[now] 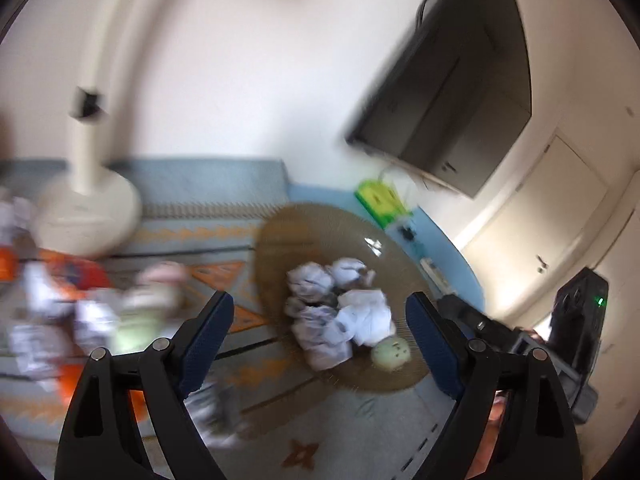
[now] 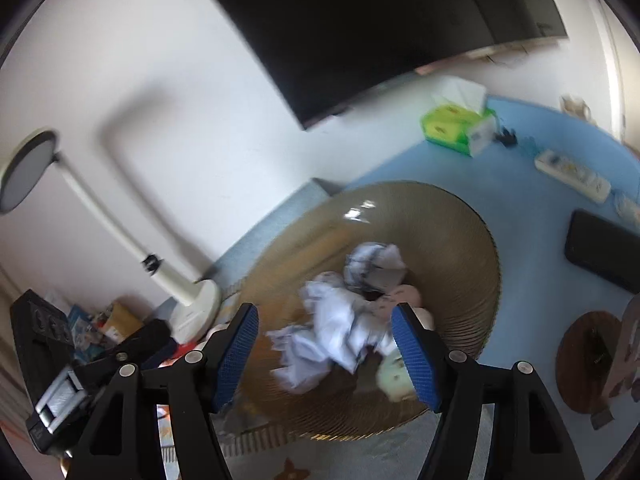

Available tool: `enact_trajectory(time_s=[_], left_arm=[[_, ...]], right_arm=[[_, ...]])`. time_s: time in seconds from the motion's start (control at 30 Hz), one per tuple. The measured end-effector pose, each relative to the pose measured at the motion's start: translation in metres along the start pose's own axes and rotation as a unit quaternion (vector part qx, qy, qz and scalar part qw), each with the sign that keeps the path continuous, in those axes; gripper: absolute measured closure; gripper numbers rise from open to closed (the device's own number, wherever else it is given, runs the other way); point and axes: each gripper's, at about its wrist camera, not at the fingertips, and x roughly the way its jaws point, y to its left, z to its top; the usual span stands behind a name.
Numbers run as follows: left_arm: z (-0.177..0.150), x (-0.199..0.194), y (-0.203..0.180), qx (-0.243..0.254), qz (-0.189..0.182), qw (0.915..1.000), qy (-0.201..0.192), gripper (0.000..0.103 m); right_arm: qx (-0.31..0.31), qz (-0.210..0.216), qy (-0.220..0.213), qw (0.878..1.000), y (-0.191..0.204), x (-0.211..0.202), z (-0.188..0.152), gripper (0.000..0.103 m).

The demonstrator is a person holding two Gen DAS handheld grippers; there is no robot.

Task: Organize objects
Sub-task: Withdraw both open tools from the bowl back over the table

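A round woven brown basket (image 1: 280,240) sits on a patterned mat and holds several crumpled white paper balls (image 1: 340,312) and a pale green round toy (image 1: 391,354). My left gripper (image 1: 320,344) is open and empty above the basket's near side. Loose paper balls (image 1: 36,336), a pale green toy (image 1: 140,320) and orange items lie blurred on the mat at left. In the right wrist view the same basket (image 2: 452,240) holds the papers (image 2: 340,332). My right gripper (image 2: 324,352) is open and empty just above them.
A cream desk lamp (image 1: 88,208) stands at the back left; it also shows in the right wrist view (image 2: 176,280). A black monitor (image 1: 460,92) hangs on the wall. A green tissue box (image 2: 456,128), a power strip (image 2: 572,170) and a black slab (image 2: 600,252) lie on the blue surface.
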Motion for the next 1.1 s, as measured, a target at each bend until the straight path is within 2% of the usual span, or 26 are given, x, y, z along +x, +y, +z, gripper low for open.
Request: enact_trajectory(time_s=[0.13,0.17,0.2,0.27,0.37,0.4,0.43,0.53,0.6,0.67,0.73,0.93,1.1], left_arm=[[-0.012,-0.075,0.010,0.025,0.028,0.9981,-0.050,0.015],[-0.013,-0.086,0.015,0.028,0.043,0.9969,-0.060,0.011],[-0.019,-0.101,0.021,0.027,0.061,0.9949,-0.076,0.000],[-0.039,-0.133,0.042,0.013,0.113,0.9857,-0.124,0.000],[-0.076,-0.160,0.070,0.004,0.203,0.9622,-0.182,0.000],[-0.086,-0.161,0.080,0.004,0.230,0.9556,-0.184,0.000],[-0.095,-0.156,0.090,0.005,0.243,0.9542,-0.175,0.000],[-0.111,-0.134,0.120,-0.014,0.236,0.9625,-0.132,0.001],[-0.118,-0.129,0.133,-0.030,0.226,0.9642,-0.136,0.001],[-0.125,-0.121,0.145,-0.049,0.239,0.9625,-0.119,0.001],[-0.122,-0.117,0.147,-0.047,0.220,0.9671,-0.118,0.001],[-0.123,-0.115,0.140,-0.039,0.226,0.9667,-0.114,0.001],[-0.123,-0.115,0.142,-0.043,0.221,0.9681,-0.109,0.001]], right_arm=[[-0.076,0.040,-0.039,0.996,0.055,-0.030,-0.010,0.035],[-0.093,0.056,-0.044,0.993,0.071,-0.037,-0.018,0.035],[-0.103,0.067,-0.046,0.991,0.080,-0.040,-0.024,0.032],[-0.115,0.085,-0.049,0.988,0.097,-0.042,-0.048,0.000],[-0.146,0.069,-0.051,0.986,0.109,-0.029,-0.089,0.000],[-0.160,0.056,-0.048,0.984,0.112,-0.022,-0.102,0.000],[-0.175,0.045,-0.042,0.983,0.115,-0.013,-0.114,0.000],[-0.202,0.027,-0.026,0.979,0.117,0.012,-0.140,0.000],[-0.206,0.018,-0.011,0.978,0.115,0.027,-0.147,0.000],[-0.206,0.005,-0.007,0.979,0.109,0.036,-0.151,0.000],[-0.209,-0.001,0.000,0.978,0.111,0.039,-0.150,0.000],[-0.243,-0.035,0.007,0.969,0.123,0.046,-0.157,0.000],[-0.238,-0.033,0.007,0.971,0.120,0.046,-0.156,0.000]])
